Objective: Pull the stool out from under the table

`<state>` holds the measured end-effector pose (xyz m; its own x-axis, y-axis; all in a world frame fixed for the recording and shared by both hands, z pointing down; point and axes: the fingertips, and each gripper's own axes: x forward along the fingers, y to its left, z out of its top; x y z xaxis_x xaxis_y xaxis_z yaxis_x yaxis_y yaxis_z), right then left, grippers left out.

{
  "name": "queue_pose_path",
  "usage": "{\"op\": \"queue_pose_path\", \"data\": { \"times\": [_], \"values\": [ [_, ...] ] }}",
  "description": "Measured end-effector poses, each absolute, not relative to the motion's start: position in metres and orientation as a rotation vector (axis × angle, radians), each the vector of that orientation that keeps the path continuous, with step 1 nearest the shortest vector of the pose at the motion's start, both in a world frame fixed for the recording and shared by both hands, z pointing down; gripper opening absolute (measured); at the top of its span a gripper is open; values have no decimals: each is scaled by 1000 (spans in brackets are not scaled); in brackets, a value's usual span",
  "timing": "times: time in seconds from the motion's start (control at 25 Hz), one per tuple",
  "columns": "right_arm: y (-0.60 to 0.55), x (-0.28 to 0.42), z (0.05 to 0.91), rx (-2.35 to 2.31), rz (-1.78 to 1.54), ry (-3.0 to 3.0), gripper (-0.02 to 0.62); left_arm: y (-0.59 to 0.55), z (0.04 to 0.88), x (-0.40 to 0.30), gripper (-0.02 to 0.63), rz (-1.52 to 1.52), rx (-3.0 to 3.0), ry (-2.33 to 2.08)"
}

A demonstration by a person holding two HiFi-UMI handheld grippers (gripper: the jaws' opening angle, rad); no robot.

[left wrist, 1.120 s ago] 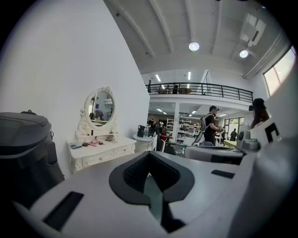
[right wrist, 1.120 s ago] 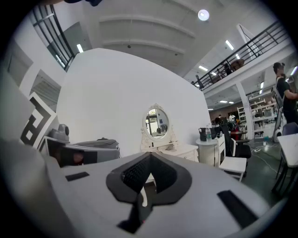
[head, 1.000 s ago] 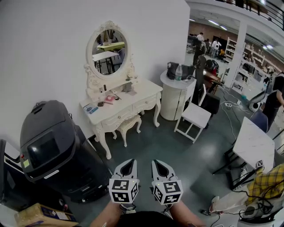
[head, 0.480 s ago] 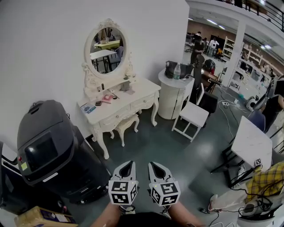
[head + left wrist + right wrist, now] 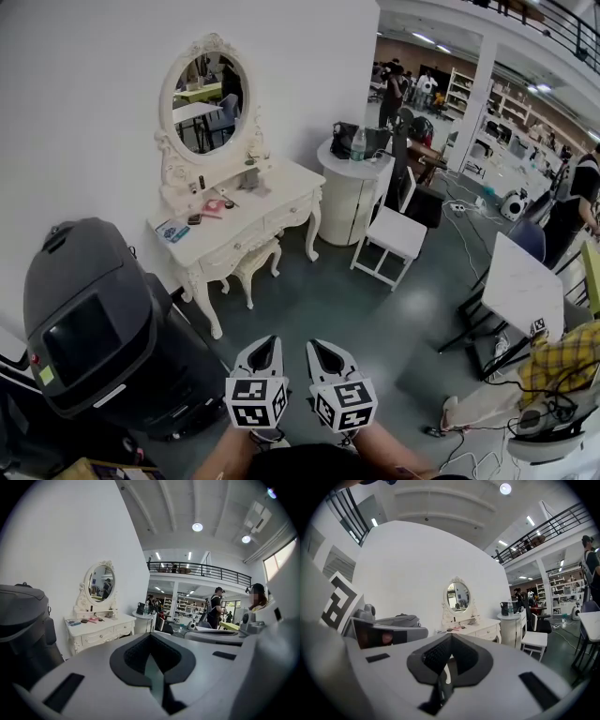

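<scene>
Left gripper (image 5: 264,345): I hold it clenched, empty, nearly level, aimed toward the stool (image 5: 251,266).
Right gripper (image 5: 322,347): clenched, empty, parallel, just beside.

stool (image 5: 251,269) only partly seen, far side tucked out of sight under counter (image 5: 286,185). small items (image 5: 197,214) on counter too small to tell. black machine (image 5: 89,323) cut by left edge. people (image 5: 394,80) in far hall tiny, unclear.
</scene>
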<state>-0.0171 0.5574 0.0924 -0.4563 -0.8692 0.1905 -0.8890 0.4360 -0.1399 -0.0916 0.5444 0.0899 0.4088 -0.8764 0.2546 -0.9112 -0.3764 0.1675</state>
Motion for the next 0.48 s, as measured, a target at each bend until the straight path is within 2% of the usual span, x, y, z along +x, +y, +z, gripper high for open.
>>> {"op": "queue_pose_path", "data": {
  "times": [0.48],
  "values": [
    [551, -52, 102, 1683, 362, -2532, 3, 530, 102, -122, 3, 207, 2420, -1439]
  ]
}}
